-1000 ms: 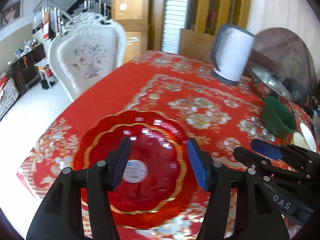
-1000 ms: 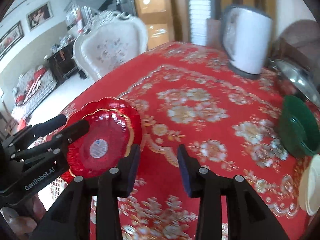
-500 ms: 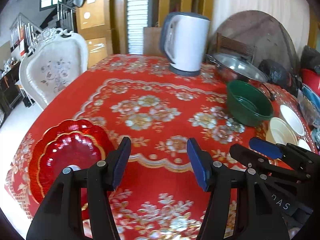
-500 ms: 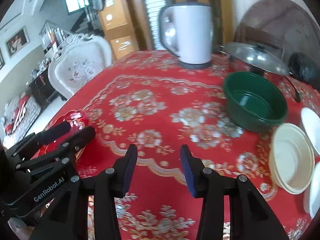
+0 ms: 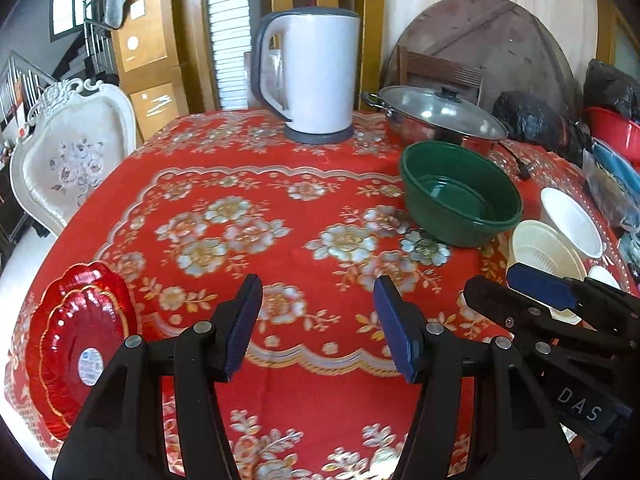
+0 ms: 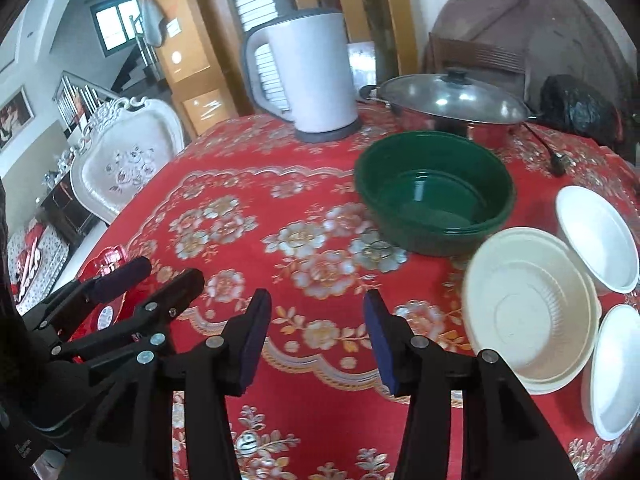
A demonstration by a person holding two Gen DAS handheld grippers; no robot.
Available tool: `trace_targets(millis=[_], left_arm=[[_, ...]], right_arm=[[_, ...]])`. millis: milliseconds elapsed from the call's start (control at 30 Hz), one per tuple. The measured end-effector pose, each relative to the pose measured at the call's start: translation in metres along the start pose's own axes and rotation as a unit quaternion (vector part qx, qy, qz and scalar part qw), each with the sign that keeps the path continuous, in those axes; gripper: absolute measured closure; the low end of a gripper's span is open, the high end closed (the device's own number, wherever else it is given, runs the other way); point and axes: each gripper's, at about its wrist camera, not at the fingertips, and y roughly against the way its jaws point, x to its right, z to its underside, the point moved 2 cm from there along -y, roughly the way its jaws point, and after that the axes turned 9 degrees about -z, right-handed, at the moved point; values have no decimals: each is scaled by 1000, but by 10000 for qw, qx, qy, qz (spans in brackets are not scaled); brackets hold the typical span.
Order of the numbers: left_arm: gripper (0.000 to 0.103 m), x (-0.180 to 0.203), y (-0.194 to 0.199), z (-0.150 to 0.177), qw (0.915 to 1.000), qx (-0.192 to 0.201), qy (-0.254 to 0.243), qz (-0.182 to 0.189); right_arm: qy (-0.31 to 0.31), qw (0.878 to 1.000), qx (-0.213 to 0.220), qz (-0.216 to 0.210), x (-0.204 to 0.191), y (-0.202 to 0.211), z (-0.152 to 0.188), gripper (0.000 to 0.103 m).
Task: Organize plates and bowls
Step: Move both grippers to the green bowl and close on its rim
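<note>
we held both grippers low over the near edge of the red floral tablecloth (image 5: 280,208). the left gripper (image 5: 316,320) stood with its blue-padded fingers (image 5: 242,320) spread wide and nothing between them; the right gripper (image 6: 316,334) was spread about as wide and likewise held nothing. in the left wrist view the right gripper showed at the near right; in the right wrist view the left one showed at the near left.

the red scalloped plates (image 5: 76,344), one nested in another, lay at the near left edge of the table, left of the left gripper and apart from it. the green bowl (image 6: 434,196) sat right of centre, just in front of the lidded steel pan (image 6: 452,100). the cream bowl (image 6: 528,312) sat near right, beside the green bowl; we could not tell whether they touched. a white bowl (image 6: 596,236) stood behind it and another white dish (image 6: 616,368) to its right. the white kettle (image 5: 310,76) stood at the far side, and a white carved chair (image 5: 68,152) at the far left
</note>
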Motion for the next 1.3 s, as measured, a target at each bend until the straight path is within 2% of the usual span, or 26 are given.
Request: trace_targets(millis=[500, 1033, 1133, 1300], left_arm=[[44, 55, -24, -35, 9997, 43, -253, 15], [44, 87, -59, -65, 9993, -54, -364, 76], [44, 92, -69, -69, 9992, -110, -363, 94], [44, 97, -80, -77, 9993, -164, -306, 141]], right_arm=[[-161, 9998, 70, 124, 52, 8, -23, 54], [-300, 9991, 42, 293, 93, 4, -47, 53], [-340, 9988, 66, 353, 101, 5, -52, 48], [-391, 9983, 26, 432, 114, 2, -58, 47]])
